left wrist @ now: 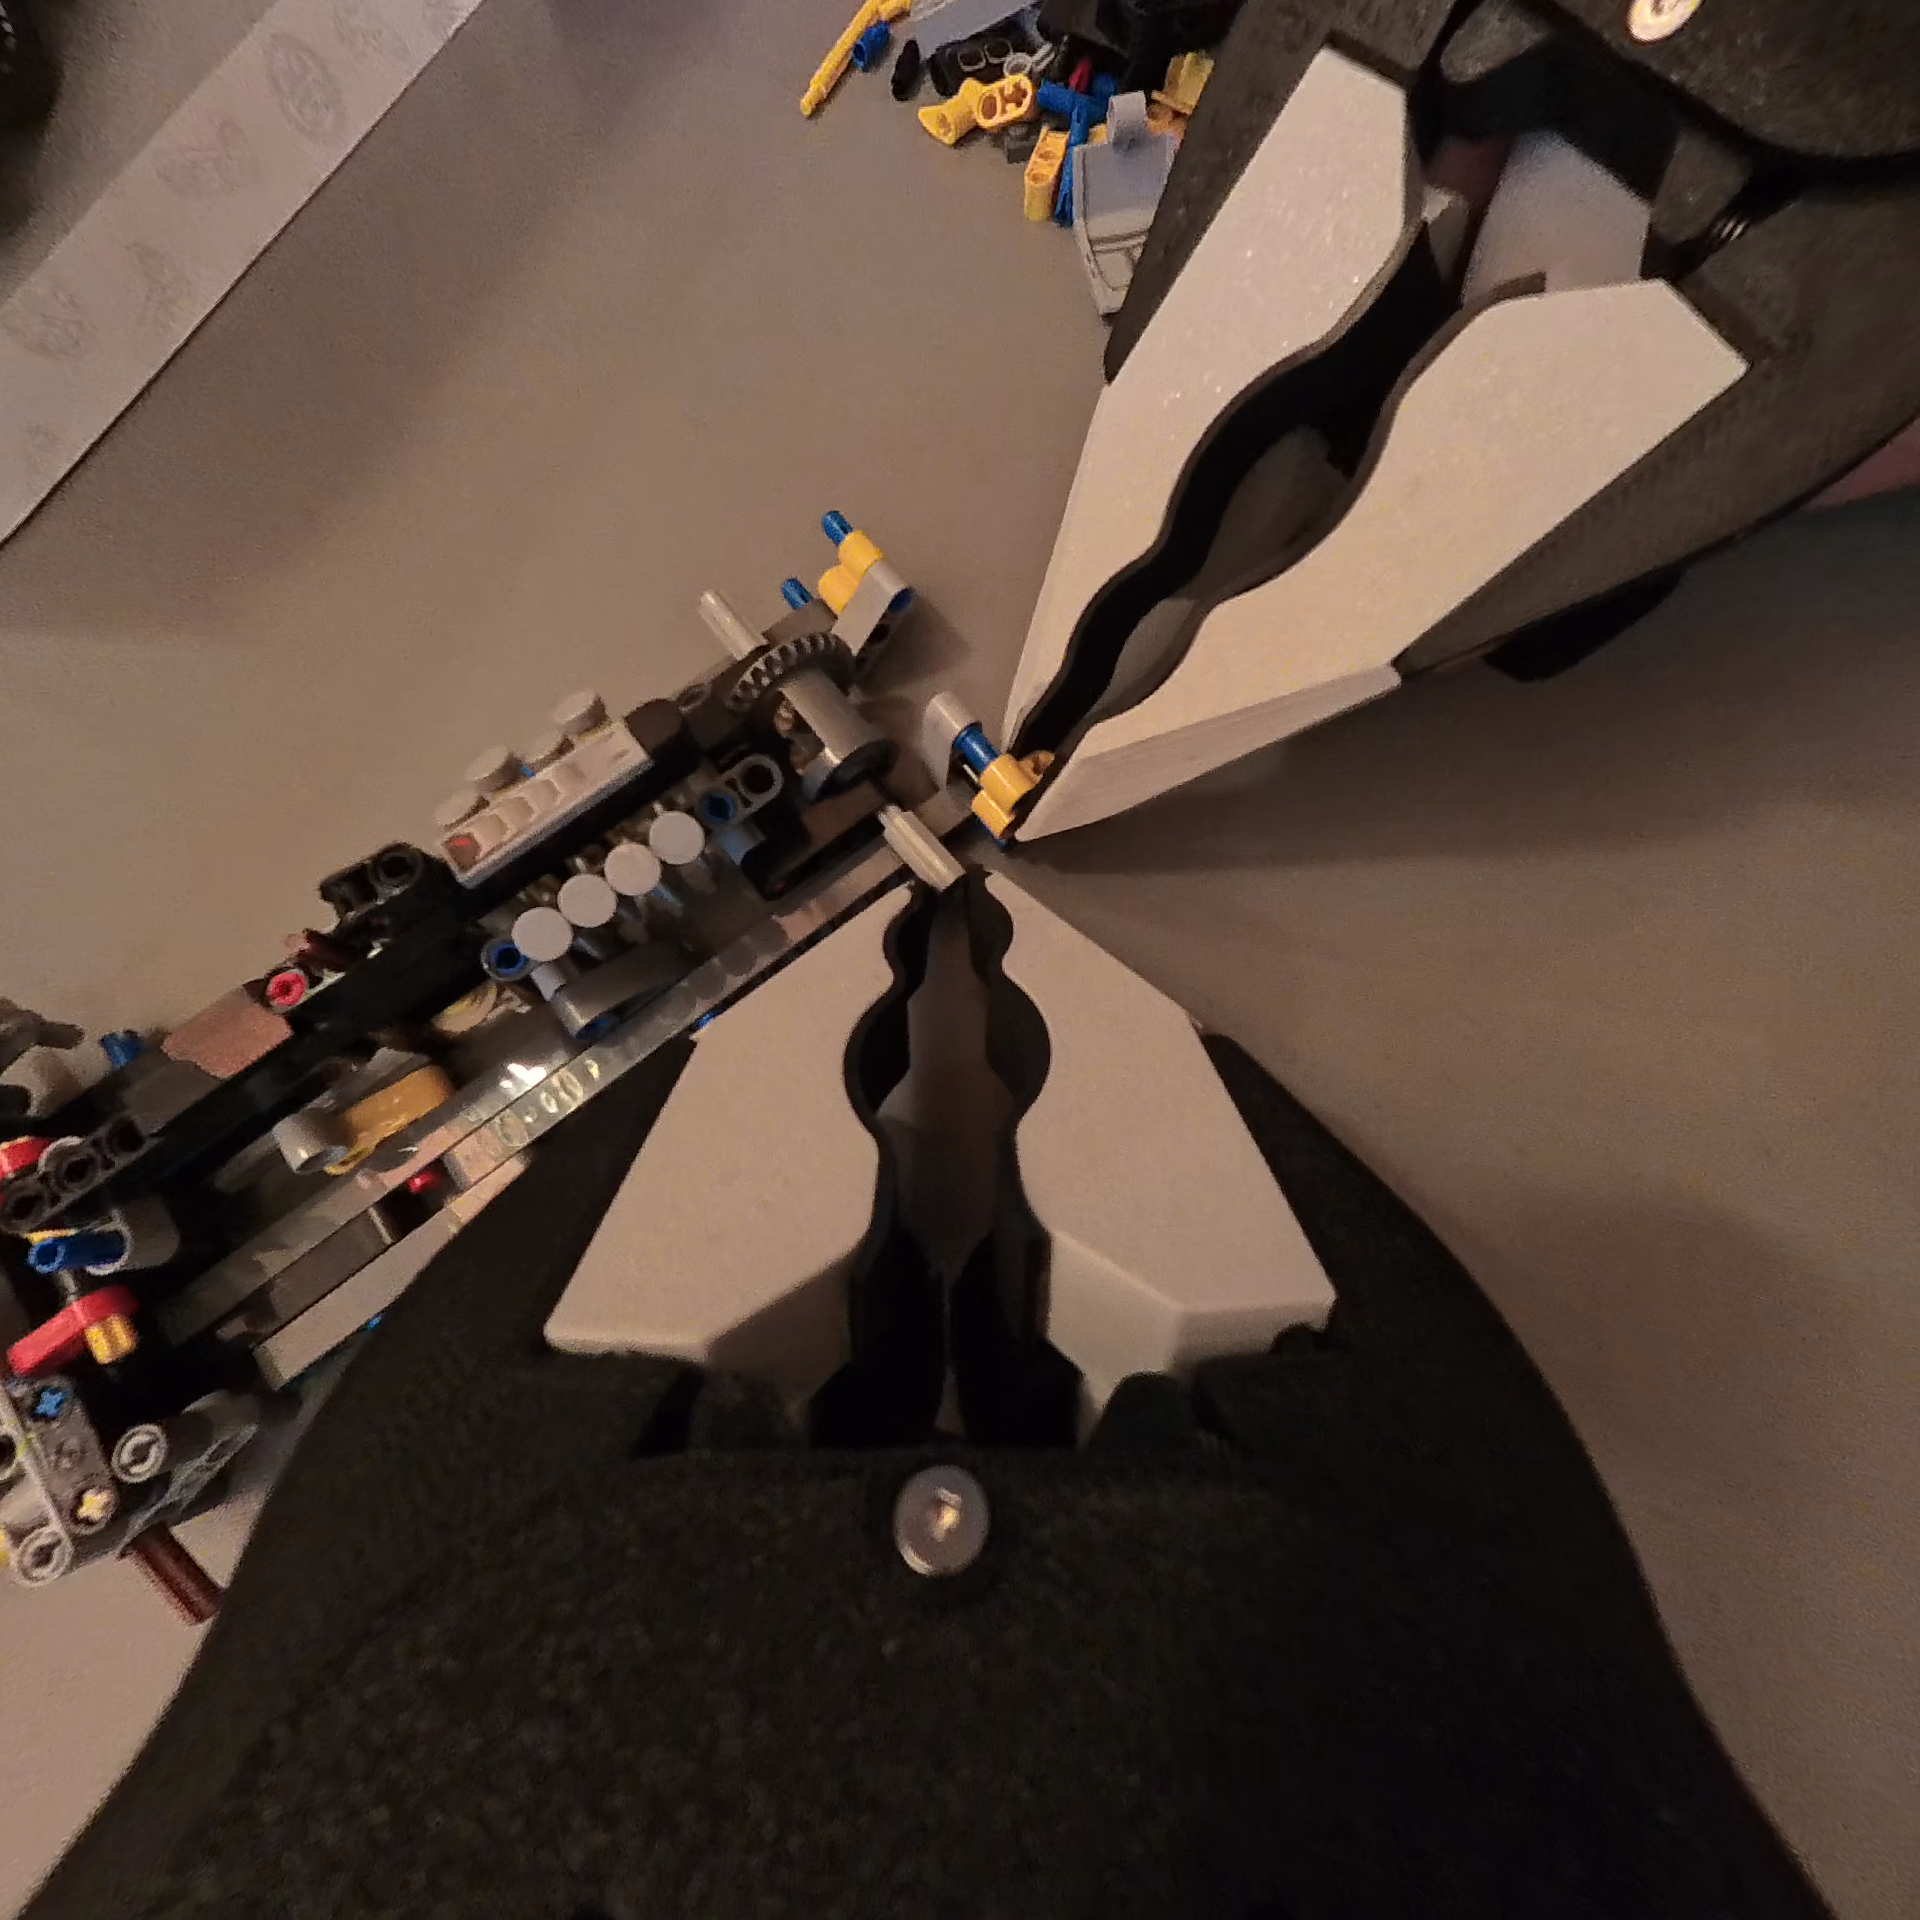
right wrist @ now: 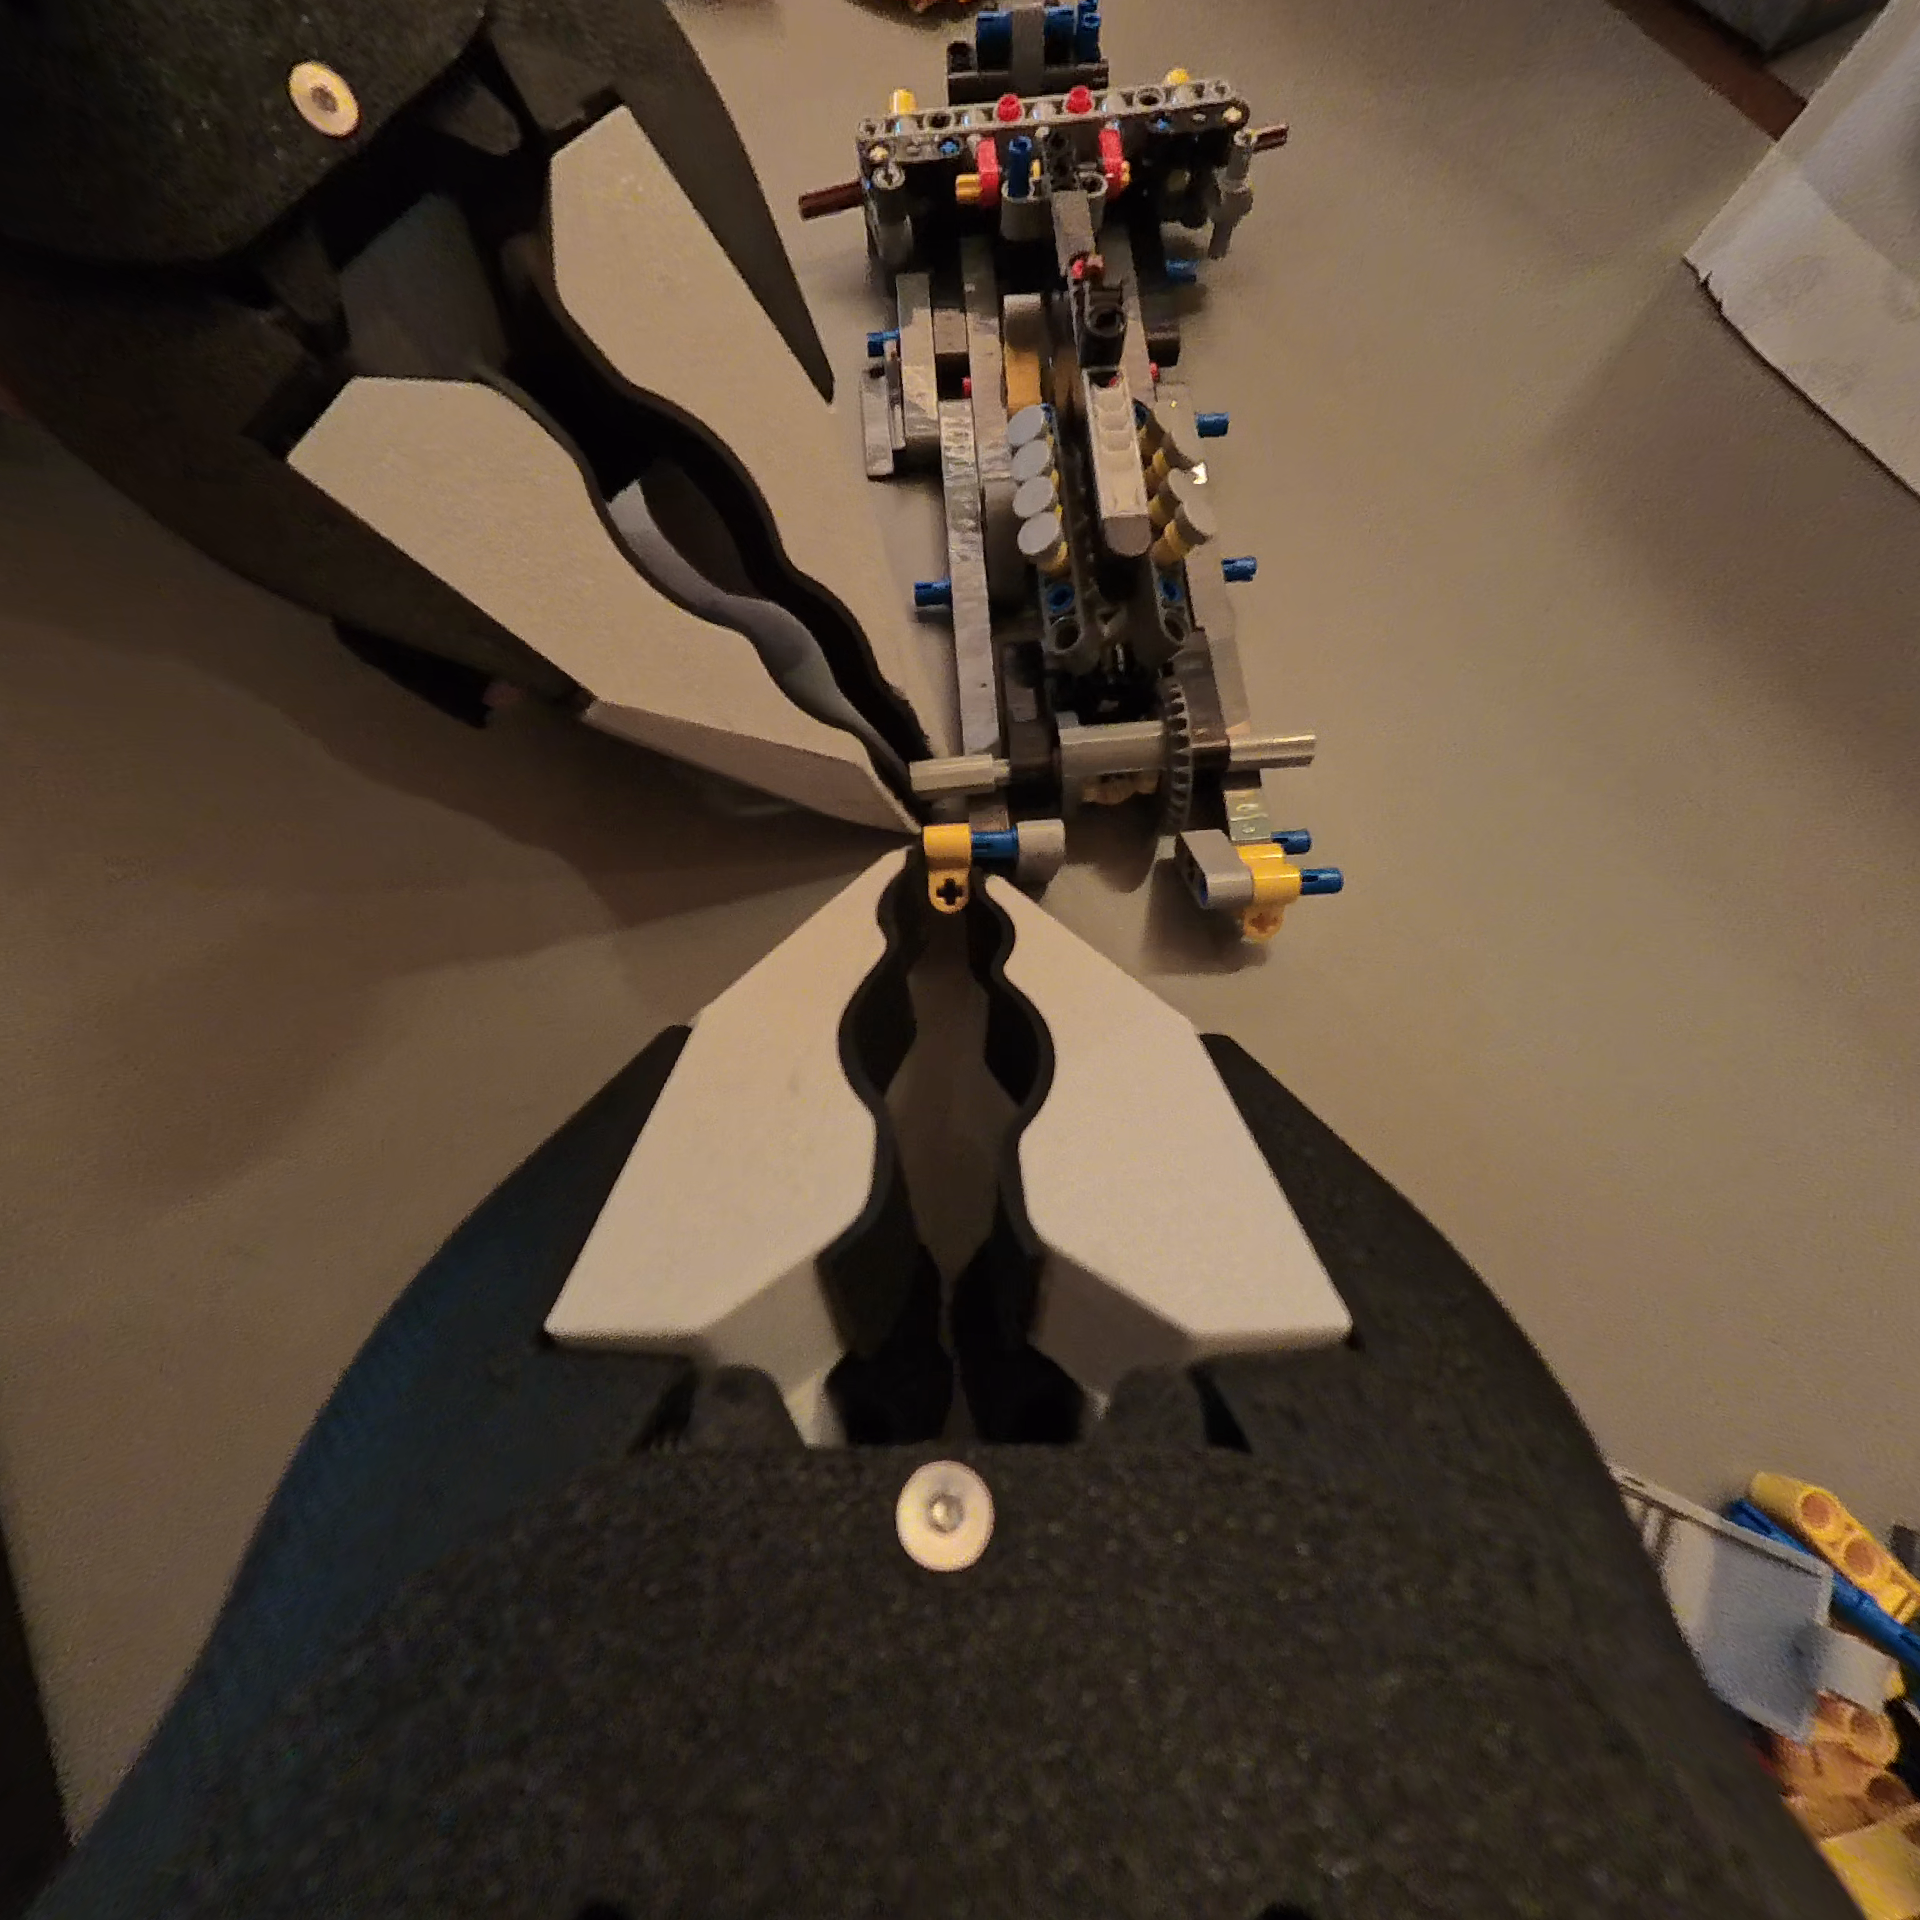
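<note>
A long brick-built vehicle chassis (left wrist: pixel 582 904) of grey, black, blue, red and yellow parts lies on the grey table; it also shows in the right wrist view (right wrist: pixel 1060 520). A grey axle (left wrist: pixel 925 854) with a dark gear (left wrist: pixel 790 665) crosses its near end. My left gripper (left wrist: pixel 954 881) is shut on the tip of that axle (right wrist: pixel 951 774). My right gripper (right wrist: pixel 948 891) is shut on a small yellow connector (right wrist: pixel 948 862), which joins by a blue pin (right wrist: pixel 994 840) to a grey piece at the chassis corner. The two grippers' tips almost touch.
A matching yellow and grey connector (right wrist: pixel 1247 878) sits at the chassis's other corner. A pile of loose bricks (left wrist: pixel 1039 104) lies beyond the right gripper and shows at the lower right of the right wrist view (right wrist: pixel 1829 1621). A pale sheet (right wrist: pixel 1829 291) lies at the far right. My two grippers' fingertips are within a few centimetres of each other.
</note>
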Demonstrator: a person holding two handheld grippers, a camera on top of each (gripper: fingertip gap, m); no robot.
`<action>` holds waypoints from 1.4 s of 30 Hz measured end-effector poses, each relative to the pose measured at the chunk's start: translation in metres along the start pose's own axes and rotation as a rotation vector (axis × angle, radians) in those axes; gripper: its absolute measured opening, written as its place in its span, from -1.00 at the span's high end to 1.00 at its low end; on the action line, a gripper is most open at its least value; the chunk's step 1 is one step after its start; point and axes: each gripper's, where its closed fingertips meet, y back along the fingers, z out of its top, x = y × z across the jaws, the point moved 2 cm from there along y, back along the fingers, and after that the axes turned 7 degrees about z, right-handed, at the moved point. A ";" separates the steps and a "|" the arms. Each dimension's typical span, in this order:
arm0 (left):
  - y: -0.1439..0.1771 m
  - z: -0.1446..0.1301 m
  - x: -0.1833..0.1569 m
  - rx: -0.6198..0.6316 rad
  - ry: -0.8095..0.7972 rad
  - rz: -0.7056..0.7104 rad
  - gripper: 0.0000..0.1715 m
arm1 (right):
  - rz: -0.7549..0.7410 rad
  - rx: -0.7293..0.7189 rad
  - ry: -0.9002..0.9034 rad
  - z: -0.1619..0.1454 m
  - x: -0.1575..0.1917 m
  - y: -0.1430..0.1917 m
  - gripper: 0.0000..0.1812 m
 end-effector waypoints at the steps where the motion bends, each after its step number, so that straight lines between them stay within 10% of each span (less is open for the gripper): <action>1: 0.000 0.000 0.000 0.001 0.005 -0.004 0.92 | 0.008 -0.007 -0.040 0.000 0.000 0.000 0.93; 27: 0.004 -0.003 -0.004 0.005 0.011 -0.105 0.93 | 0.326 0.020 0.059 -0.002 0.059 -0.004 0.94; 32: 0.016 -0.014 0.005 -0.012 -0.067 -0.105 0.93 | -0.013 -0.132 -0.026 0.000 0.004 0.056 0.93; 37: 0.028 -0.024 0.010 -0.017 -0.153 -0.080 0.93 | -0.578 -0.048 -0.341 -0.064 -0.081 0.168 0.93; 42: 0.034 -0.028 0.009 0.003 -0.203 -0.081 0.93 | -0.584 0.023 -0.424 -0.099 -0.101 0.178 0.79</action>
